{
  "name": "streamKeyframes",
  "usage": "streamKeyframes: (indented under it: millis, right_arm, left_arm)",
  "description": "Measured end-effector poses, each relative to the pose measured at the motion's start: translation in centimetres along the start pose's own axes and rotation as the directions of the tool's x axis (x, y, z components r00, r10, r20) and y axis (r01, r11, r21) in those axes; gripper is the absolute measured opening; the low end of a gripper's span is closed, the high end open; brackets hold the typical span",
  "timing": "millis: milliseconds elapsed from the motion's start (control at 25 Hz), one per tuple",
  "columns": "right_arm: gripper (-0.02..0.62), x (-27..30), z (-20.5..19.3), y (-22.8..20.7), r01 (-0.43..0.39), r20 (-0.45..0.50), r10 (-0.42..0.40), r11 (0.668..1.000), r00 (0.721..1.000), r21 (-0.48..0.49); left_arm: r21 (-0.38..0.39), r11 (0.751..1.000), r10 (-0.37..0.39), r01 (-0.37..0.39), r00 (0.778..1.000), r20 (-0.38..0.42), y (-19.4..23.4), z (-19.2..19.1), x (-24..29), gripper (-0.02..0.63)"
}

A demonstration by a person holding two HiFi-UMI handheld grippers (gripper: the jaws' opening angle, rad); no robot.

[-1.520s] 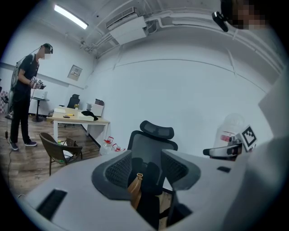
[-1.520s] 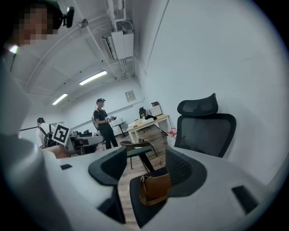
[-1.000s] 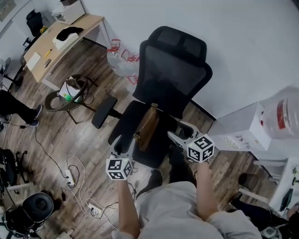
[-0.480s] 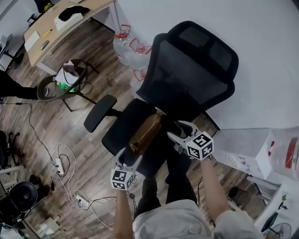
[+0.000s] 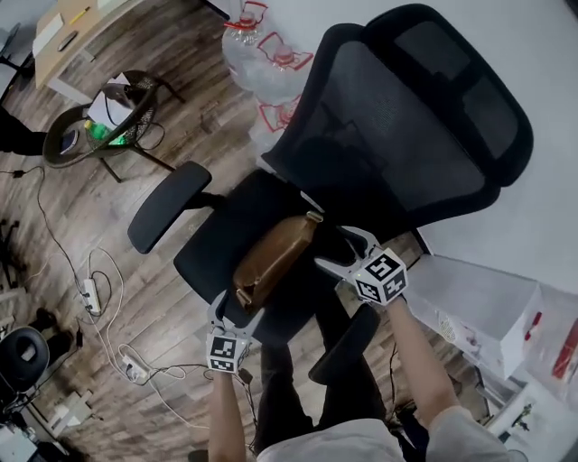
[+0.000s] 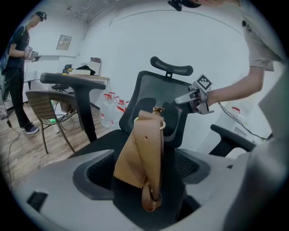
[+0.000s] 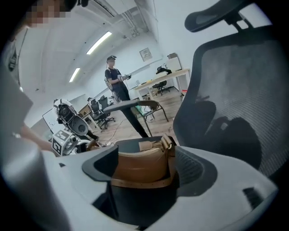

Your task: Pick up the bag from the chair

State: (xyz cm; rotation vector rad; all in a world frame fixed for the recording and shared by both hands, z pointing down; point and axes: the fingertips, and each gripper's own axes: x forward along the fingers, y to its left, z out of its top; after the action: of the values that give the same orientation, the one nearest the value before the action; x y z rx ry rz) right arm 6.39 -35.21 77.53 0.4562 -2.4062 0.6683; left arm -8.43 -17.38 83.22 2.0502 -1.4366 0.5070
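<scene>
A brown leather bag (image 5: 271,257) lies lengthwise on the seat of a black office chair (image 5: 411,117). Its buckle end points at the mesh backrest and its strap loop (image 6: 151,200) at the seat's front. My left gripper (image 5: 237,307) is open at the front edge of the seat, a jaw on either side of the bag's near end. In the left gripper view the bag (image 6: 142,153) stands between the jaws. My right gripper (image 5: 332,250) is open just right of the bag. In the right gripper view the bag's long side (image 7: 140,169) lies ahead between the jaws.
The chair's armrests (image 5: 167,203) flank the seat. Big water bottles (image 5: 262,54) stand behind the chair. A wicker chair (image 5: 99,126) and a desk (image 5: 63,27) are at the far left, and cables with a power strip (image 5: 90,293) lie on the wood floor. White boxes (image 5: 470,298) are at the right. A person (image 7: 115,83) stands far off.
The head view has closed in on the chair. Both grippers have moved forward to the bag; the left jaws now straddle its near end and the right ones sit beside it.
</scene>
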Motion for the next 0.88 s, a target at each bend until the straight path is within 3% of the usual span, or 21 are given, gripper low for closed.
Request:
streamKeyframes:
  millis: [120, 240, 640, 880]
  right_arm:
    - [0.482, 2.6, -2.0, -1.5, -0.006, -0.014, 0.007, 1.0, 1.0, 0.006]
    - [0.535, 5.0, -2.9, -0.8, -0.052, 0.017, 0.051, 0.998, 0.999, 0.047]
    - [0.558, 10.8, -2.9, -2.2, -0.117, 0.098, 0.104, 0.983, 0.99, 0.14]
    - [0.551, 11.6, -1.8, -3.0, -0.123, 0.17, 0.096, 0.98, 0.981, 0.159]
  left_arm:
    - [-0.014, 1.0, -0.003, 0.003, 1.0, 0.003, 0.4, -1.4, 1.6, 0.377]
    - [0.001, 1.0, 0.018, -0.018, 1.0, -0.001, 1.2, -2.5, 2.3, 0.385]
    - [0.149, 0.989, -0.027, 0.015, 0.996, 0.082, 2.2, -2.3, 4.6, 0.393]
    - [0.216, 0.975, -0.069, 0.054, 0.996, 0.062, 1.5, -1.4, 5.6, 0.391]
